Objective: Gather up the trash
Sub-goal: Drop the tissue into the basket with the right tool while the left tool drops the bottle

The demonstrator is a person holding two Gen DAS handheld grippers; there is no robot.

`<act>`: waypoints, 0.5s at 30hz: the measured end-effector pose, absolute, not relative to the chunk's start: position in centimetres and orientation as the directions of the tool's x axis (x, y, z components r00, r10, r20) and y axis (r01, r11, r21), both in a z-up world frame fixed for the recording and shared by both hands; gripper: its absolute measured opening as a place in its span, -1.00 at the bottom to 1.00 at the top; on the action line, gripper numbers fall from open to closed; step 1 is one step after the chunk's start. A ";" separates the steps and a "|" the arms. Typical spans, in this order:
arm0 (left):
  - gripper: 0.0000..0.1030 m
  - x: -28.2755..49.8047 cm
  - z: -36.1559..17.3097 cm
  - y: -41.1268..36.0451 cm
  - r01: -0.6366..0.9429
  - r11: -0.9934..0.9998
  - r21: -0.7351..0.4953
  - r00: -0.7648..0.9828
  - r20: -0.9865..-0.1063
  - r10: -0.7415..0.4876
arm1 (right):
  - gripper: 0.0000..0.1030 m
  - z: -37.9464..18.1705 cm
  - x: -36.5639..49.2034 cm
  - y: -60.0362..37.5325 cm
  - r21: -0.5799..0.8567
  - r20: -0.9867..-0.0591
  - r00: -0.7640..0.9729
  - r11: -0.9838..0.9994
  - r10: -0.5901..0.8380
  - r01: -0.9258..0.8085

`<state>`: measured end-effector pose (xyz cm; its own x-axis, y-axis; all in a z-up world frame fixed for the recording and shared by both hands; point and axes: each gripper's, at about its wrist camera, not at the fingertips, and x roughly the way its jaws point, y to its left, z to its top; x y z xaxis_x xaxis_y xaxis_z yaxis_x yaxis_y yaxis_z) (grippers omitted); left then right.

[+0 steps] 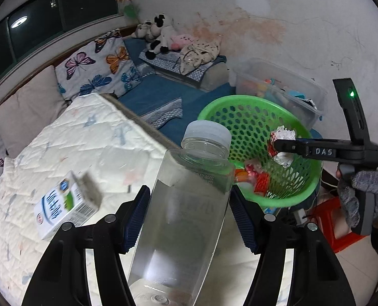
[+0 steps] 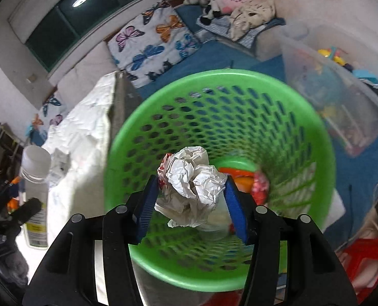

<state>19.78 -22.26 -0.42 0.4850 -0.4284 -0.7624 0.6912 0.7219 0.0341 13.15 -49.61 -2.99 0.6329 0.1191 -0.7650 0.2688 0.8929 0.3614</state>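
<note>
The left gripper [image 1: 186, 216] holds a clear plastic bottle [image 1: 186, 204] upright between its blue-padded fingers [image 1: 138, 214], which press on both sides of the bottle body; the white cap points toward 12 o'clock. The bottle contains clear liquid. At 9 o'clock from the bottle, a small white-and-green carton [image 1: 66, 206] lies on the quilted white mattress [image 1: 61, 140]. The green perforated basket [image 1: 308, 178] sits at 2 o'clock from the bottle, beyond the mattress edge, with red and orange wrappers [image 1: 255, 178] in its bottom. The right gripper [image 2: 191, 199] is positioned over the basket [image 2: 324, 153] opening — a crumpled white paper ball [image 2: 194, 183] with a red patch lies between its blue fingers [image 2: 145, 204]. No earlier picture confirms motion; the right-hand finger touches the paper, while contact on the left-hand side cannot be told, so whether the paper is gripped or released is uncertain. In the left wrist view the paper ball [image 1: 283, 145] sits at the tip of the right gripper [image 1: 280, 145], above the basket interior. A gloved hand [image 1: 362, 193] holds that gripper's handle. At 1 o'clock from the basket stands a clear storage bin [image 1: 278, 86] with toys.
</note>
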 end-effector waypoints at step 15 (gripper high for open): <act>0.20 20.8 -1.3 -28.9 0.728 0.686 -0.012 0.416 -0.787 -0.455 | 0.29 -2.4 10.3 -52.3 0.397 -0.736 0.668 0.870 0.110 0.294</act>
<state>20.76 -28.89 -1.35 0.4157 -0.4552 -0.7874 0.7278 0.6857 -0.0121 10.33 -52.29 -2.35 0.6680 0.1103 -0.7359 0.2938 0.8695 0.3970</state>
